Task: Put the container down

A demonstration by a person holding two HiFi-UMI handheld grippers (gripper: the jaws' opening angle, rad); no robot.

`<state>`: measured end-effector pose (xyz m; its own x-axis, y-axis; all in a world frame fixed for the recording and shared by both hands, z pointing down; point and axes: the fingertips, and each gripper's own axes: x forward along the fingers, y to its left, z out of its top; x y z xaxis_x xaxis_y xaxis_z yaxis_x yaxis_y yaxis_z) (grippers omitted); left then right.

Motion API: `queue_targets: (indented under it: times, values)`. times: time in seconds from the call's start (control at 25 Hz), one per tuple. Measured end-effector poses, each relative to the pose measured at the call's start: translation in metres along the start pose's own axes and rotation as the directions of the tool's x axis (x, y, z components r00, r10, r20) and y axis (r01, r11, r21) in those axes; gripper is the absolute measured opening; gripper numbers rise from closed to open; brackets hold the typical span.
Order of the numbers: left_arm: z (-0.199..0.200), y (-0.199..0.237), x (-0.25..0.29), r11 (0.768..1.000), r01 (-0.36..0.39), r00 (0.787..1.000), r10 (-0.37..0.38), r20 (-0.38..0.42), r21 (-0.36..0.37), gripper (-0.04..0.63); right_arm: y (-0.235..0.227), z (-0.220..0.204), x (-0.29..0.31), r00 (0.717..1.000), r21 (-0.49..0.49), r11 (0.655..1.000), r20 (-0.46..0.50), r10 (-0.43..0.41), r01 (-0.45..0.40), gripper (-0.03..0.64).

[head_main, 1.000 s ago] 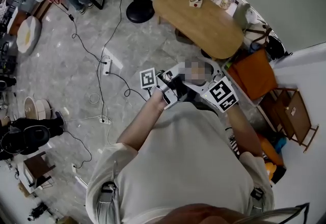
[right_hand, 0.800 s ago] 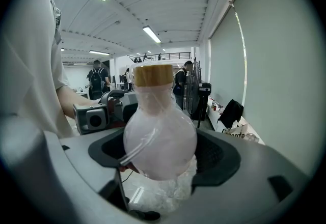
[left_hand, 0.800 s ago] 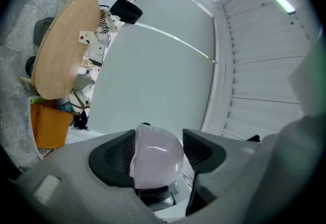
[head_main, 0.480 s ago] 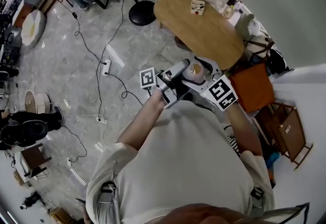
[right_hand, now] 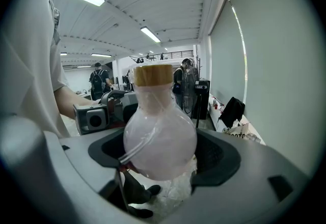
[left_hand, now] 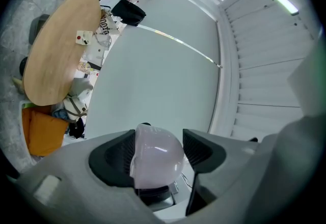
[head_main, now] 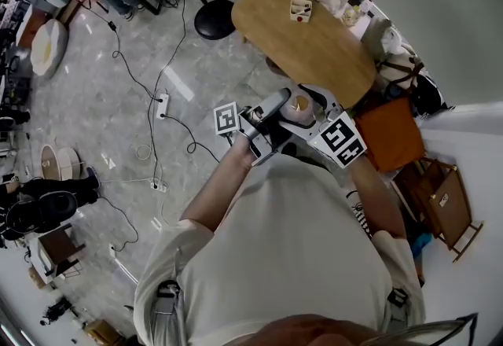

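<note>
The container (head_main: 299, 106) is a round, pinkish translucent flask with a wooden stopper. It is held in front of my chest, above the floor near the table's close end. In the head view the left gripper (head_main: 271, 115) and the right gripper (head_main: 314, 118) meet around it from either side. In the right gripper view the flask (right_hand: 159, 139) stands upright between the jaws of the right gripper (right_hand: 160, 149), bulb pressed by both pads. In the left gripper view the bulb (left_hand: 155, 162) fills the gap of the left gripper (left_hand: 155, 149); the stopper is hidden there.
An oval wooden table (head_main: 314, 46) stands just beyond the grippers, with a small box (head_main: 299, 10) on its far part. An orange bag (head_main: 389, 132) lies to the right, a black stool base (head_main: 212, 20) at the far left, cables and a power strip (head_main: 163, 104) on the floor.
Both grippers and the container sit almost where they were, edging slightly towards the table. The grip on the flask is unchanged.
</note>
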<state>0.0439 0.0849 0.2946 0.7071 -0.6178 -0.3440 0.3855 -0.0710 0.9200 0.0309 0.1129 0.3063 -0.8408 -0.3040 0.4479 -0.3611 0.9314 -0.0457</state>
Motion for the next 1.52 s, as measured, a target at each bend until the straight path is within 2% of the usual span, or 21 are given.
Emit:
queue_targets:
  times: [0.24,0.48,0.76,1.04,1.24,1.52]
  values:
    - [0.031,0.007,0.014,0.999,-0.018,0.999,0.017,-0.027,-0.028,0.290,-0.030,0.001,0.021,1.000,0.021,0.999,-0.007,-0.028,0.028,0.390]
    - [0.089,0.015,0.033,0.997,-0.060,0.995,0.055,-0.085,-0.058,0.290,-0.077,0.013,0.059,0.997,0.090,0.993,-0.020,-0.077,0.078,0.390]
    - [0.157,0.032,0.049,0.985,-0.116,0.982,0.095,-0.163,-0.124,0.290,-0.132,0.014,0.109,0.986,0.169,0.972,-0.049,-0.158,0.164,0.390]
    - [0.211,0.044,0.066,0.974,-0.157,0.962,0.114,-0.246,-0.164,0.290,-0.177,0.020,0.147,0.977,0.230,0.949,-0.059,-0.207,0.215,0.390]
    - [0.240,0.059,0.077,0.964,-0.189,0.948,0.129,-0.292,-0.189,0.290,-0.204,0.016,0.168,0.967,0.280,0.926,-0.077,-0.243,0.254,0.390]
    - [0.263,0.085,0.089,0.952,-0.232,0.937,0.163,-0.311,-0.202,0.291,-0.233,-0.001,0.184,0.964,0.324,0.908,-0.093,-0.249,0.266,0.389]
